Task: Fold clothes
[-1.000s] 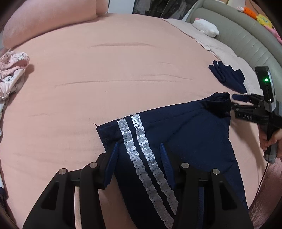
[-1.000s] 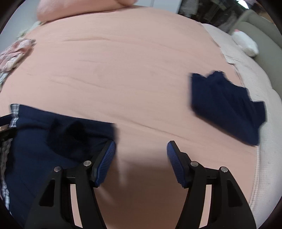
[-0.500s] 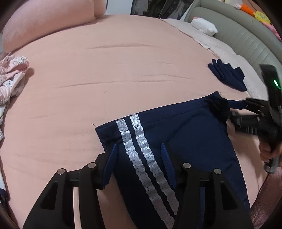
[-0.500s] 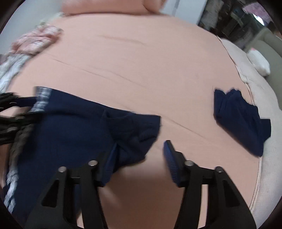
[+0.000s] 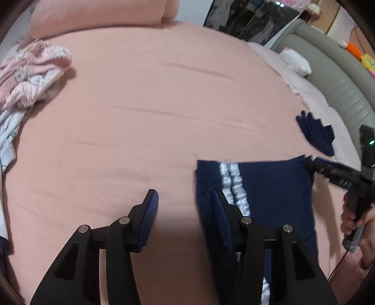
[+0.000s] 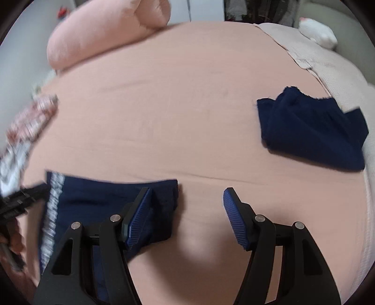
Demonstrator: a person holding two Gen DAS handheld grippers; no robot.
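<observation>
Navy shorts with two white side stripes [image 5: 269, 194] lie flat on the pink bed; they also show in the right wrist view [image 6: 105, 201]. My left gripper [image 5: 185, 211] is open and empty at the shorts' left edge, its right finger over the stripes and its left finger over bare sheet. My right gripper [image 6: 185, 211] is open and empty at the shorts' right corner, its left finger over the cloth. It also shows in the left wrist view [image 5: 337, 173] at the shorts' far right corner.
A folded navy garment [image 6: 311, 131] lies to the right near a beige blanket [image 6: 339, 77]. A pile of pink and white clothes [image 5: 30, 77] sits at the left. Pink pillows [image 5: 98, 16] lie at the head. A grey padded bed frame [image 5: 328, 77] runs along the right.
My left gripper has moved left, off the striped part to the shorts' left edge. My right gripper has shifted right along the shorts' corner. The shorts now lie flatter.
</observation>
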